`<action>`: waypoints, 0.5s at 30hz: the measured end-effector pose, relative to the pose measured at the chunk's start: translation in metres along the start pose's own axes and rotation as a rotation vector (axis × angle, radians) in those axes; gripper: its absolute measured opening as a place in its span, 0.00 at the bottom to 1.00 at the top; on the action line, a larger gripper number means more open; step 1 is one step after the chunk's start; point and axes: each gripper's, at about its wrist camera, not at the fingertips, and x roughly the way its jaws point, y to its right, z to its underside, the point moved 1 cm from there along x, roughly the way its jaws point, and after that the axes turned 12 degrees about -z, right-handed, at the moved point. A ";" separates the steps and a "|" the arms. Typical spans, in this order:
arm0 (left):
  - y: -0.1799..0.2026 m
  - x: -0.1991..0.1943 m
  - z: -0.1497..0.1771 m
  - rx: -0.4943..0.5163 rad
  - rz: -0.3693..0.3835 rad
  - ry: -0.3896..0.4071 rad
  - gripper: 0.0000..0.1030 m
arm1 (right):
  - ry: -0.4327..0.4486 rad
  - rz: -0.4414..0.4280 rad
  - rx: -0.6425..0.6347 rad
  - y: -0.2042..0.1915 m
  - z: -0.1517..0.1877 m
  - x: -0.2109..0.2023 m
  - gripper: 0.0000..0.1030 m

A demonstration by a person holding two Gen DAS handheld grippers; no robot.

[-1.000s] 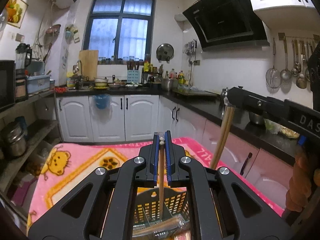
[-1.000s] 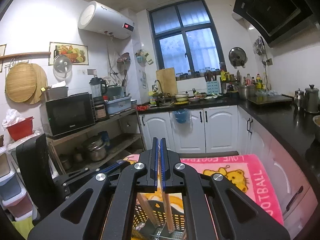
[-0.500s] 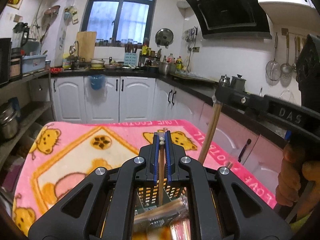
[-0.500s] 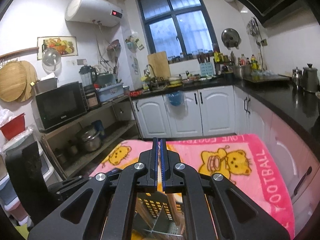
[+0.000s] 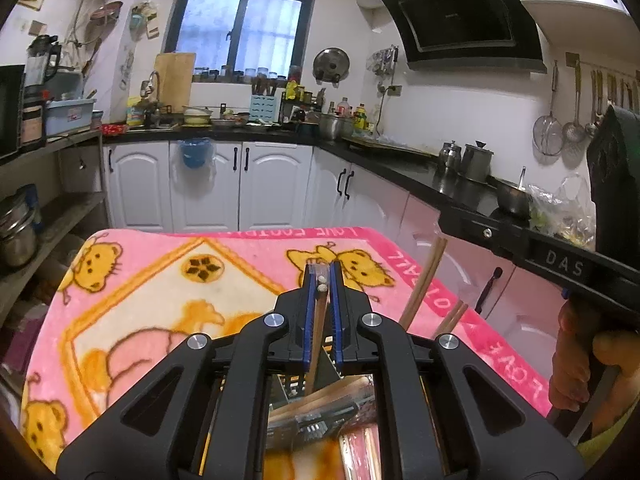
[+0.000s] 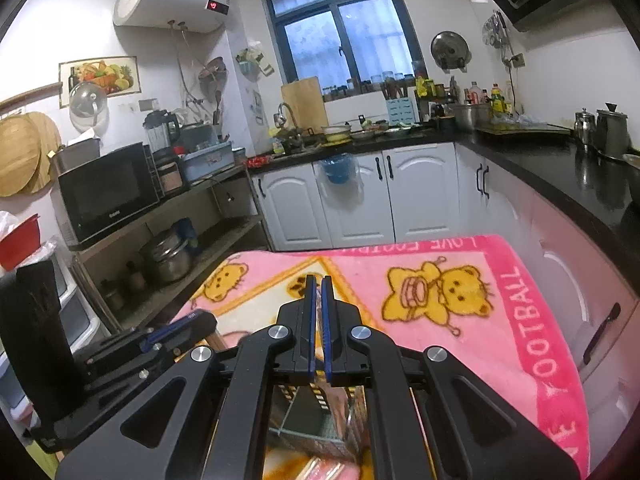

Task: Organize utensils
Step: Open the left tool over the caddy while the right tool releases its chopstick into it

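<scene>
1. My left gripper [image 5: 321, 280] is clamped nearly shut on a pair of light wooden chopsticks [image 5: 316, 340]. Their round ends show between the blue pads, and the shafts run down into the dark slotted plastic utensil basket [image 5: 316, 376] below the jaws.
2. My right gripper [image 6: 316, 284] is also closed to a thin slit. A sliver of something pale sits between its pads, but I cannot tell from this view whether it is held.
3. Since a second ago both my hands have come down. The pink cartoon-bear blanket [image 5: 160, 280] now fills far more of each view, and the basket sits close under the fingers.
4. In the left view, another pair of brown wooden chopsticks [image 5: 424, 280] stands leaning beside my right gripper's black arm. A second ago its top sat in that gripper's tip; now it looks apart.
5. I judge the chopsticks are low enough in the basket to let go next.
</scene>
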 end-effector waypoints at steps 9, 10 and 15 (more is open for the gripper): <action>-0.004 -0.012 0.001 -0.013 -0.016 -0.009 0.23 | -0.030 0.017 -0.018 -0.001 0.012 -0.015 0.17; -0.005 -0.014 0.001 -0.016 -0.018 -0.009 0.25 | -0.033 0.018 -0.018 -0.001 0.013 -0.016 0.17; -0.008 -0.020 0.000 -0.031 -0.023 -0.024 0.38 | -0.032 0.029 -0.014 -0.001 0.018 -0.028 0.26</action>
